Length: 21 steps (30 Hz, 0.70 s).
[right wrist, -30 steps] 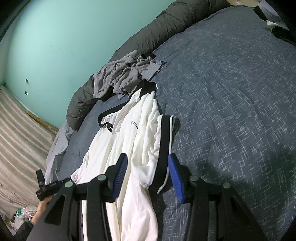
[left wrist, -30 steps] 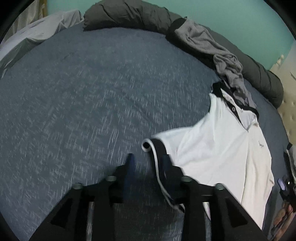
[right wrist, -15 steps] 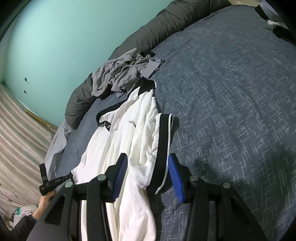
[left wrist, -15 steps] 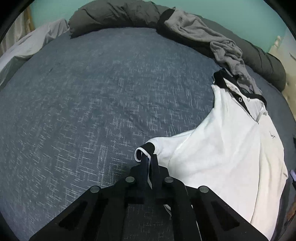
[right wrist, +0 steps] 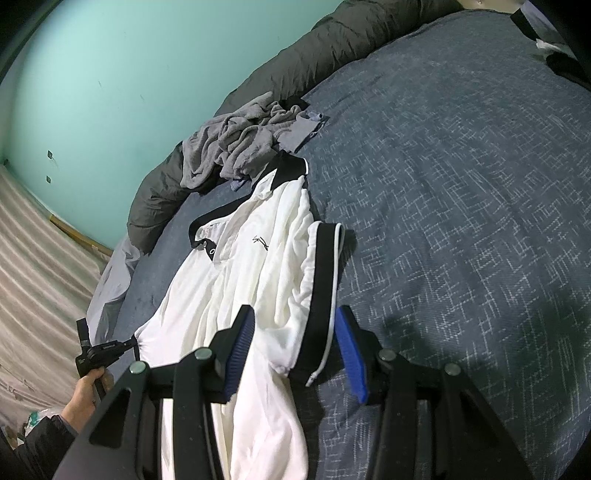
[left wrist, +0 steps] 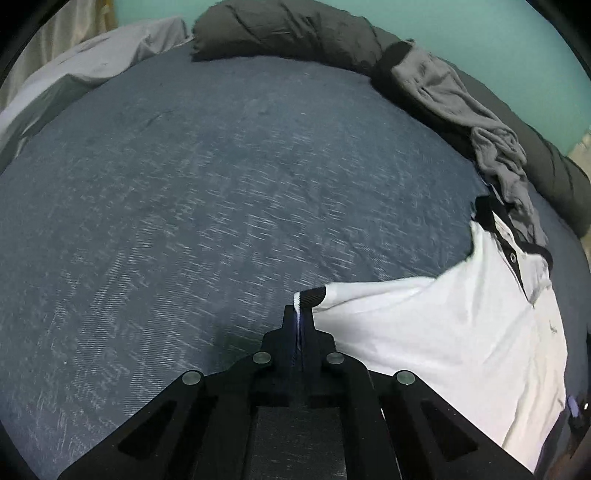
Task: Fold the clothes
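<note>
- Across the left of the bed [left wrist: 184, 221], the dark blue cover lies bare and flat, offering wide room for spreading or dragging cloth.
- Left tongs [left wrist: 298, 325] are pressed together, pinching the black cuff [left wrist: 312, 298] of one sleeve of the white polo shirt [left wrist: 443, 332]; the sleeve is drawn taut from that grip.
- The shirt lies face up along the bed's right side, its collar [right wrist: 284, 173] touching a crumpled grey garment [right wrist: 236, 147] that leans on the rolled dark duvet [left wrist: 295, 33].
- Judged from its creases and sag, the shirt is light, soft and limp; it should follow whichever corner is pulled, so cuffs, hem and shoulder seams look the firmest holds.
- Right tongs [right wrist: 295, 350] are spread, pads clear of the cloth, with the other black-banded sleeve [right wrist: 321, 288] lying between them.
- At the far right the bed edge is near, with a hand [right wrist: 86, 395] beyond it, so room there seems tight.
</note>
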Motion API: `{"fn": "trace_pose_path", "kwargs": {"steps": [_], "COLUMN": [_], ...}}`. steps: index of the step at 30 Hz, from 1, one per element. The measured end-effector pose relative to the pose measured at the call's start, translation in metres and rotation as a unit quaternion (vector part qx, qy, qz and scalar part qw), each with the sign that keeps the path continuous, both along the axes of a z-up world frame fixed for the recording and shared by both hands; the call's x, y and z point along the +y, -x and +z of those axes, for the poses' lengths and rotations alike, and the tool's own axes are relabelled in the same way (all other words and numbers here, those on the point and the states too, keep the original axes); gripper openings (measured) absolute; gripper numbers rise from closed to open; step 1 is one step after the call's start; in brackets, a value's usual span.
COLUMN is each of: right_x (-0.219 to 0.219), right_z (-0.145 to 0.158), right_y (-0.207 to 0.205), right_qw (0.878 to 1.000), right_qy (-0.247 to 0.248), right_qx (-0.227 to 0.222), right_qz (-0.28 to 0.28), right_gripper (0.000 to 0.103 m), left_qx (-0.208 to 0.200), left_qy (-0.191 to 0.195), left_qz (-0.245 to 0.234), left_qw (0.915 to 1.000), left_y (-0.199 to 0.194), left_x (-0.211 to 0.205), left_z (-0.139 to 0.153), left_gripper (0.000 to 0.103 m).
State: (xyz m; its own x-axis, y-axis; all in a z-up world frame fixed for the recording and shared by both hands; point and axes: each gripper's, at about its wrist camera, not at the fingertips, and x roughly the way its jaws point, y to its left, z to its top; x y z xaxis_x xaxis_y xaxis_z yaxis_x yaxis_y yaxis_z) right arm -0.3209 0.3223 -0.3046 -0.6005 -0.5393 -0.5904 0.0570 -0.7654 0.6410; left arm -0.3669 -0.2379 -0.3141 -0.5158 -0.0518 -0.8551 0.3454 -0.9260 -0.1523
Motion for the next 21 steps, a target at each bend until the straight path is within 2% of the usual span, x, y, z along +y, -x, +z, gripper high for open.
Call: {"fn": "trace_pose_path", "kwargs": {"steps": [6,8,12,16,21], "right_x": [0.005,0.009,0.014,0.012,0.003], "right_z": [-0.004,-0.006,-0.012,-0.015,-0.016], "right_y": [0.001,0.002,0.002,0.004,0.005], "right_qw": [1.0,1.0,0.999,0.999,0.999], "right_qy": [0.001,0.007,0.011,0.003,-0.011], "right_qx": [-0.006,-0.011,-0.022,-0.027,-0.03], "right_qz": [-0.009,-0.016,-0.025,-0.027,-0.018], "right_gripper": [0.046,0.046,0.046,0.046,0.046], "left_qx": [0.004,0.012,0.033,0.057,0.066], "left_qy": [0.0,0.009,0.026,0.006,-0.001], "left_qz": [-0.009,-0.01,-0.008,-0.014,-0.044], "left_qw": [0.9999,0.9998,0.9991,0.9983,0.9968], "left_y": [-0.017,-0.026,-0.048,-0.073,-0.088], "left_x": [0.003,0.006,0.016,0.036,0.067], "left_z": [-0.003,0.0,0.007,0.006,-0.006], "left_gripper": [0.003,0.011,0.015,0.015,0.015]}}
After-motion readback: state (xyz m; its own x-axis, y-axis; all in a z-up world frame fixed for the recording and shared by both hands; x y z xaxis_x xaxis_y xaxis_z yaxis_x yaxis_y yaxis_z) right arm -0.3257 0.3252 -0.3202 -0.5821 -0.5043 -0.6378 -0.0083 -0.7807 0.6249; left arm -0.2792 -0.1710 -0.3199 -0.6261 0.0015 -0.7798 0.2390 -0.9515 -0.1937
